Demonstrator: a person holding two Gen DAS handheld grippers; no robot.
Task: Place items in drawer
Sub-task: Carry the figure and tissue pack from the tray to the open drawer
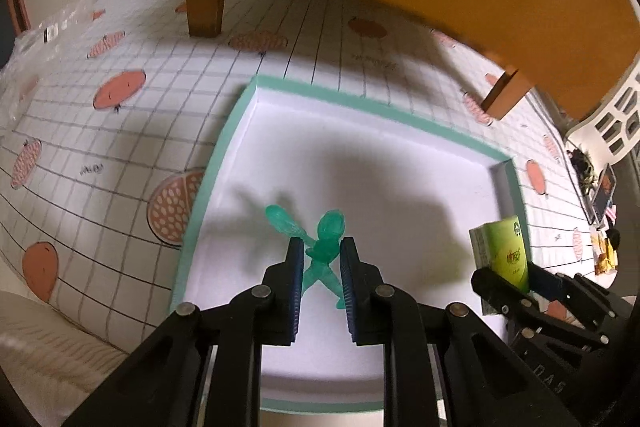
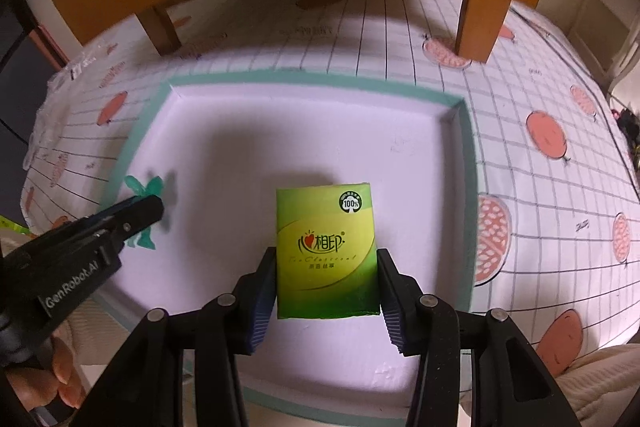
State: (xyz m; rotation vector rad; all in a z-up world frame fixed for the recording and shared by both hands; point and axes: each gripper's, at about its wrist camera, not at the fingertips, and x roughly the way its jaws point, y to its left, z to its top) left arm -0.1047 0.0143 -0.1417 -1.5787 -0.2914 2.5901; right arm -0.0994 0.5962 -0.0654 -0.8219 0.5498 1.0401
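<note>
A shallow drawer with a teal rim and a white floor lies open on the checked cloth. My left gripper is shut on a small translucent green figurine. The pads press its body near the drawer's left side. My right gripper is shut on a green tissue pack. It holds the pack upright by its two sides over the drawer's right half. The figurine's legs are partly hidden behind the left fingers.
Orange wooden furniture overhangs the far side, its legs standing on the fruit-print checked cloth. Crinkled clear plastic lies far left and a white basket stands far right. A person's fingers hold the left gripper.
</note>
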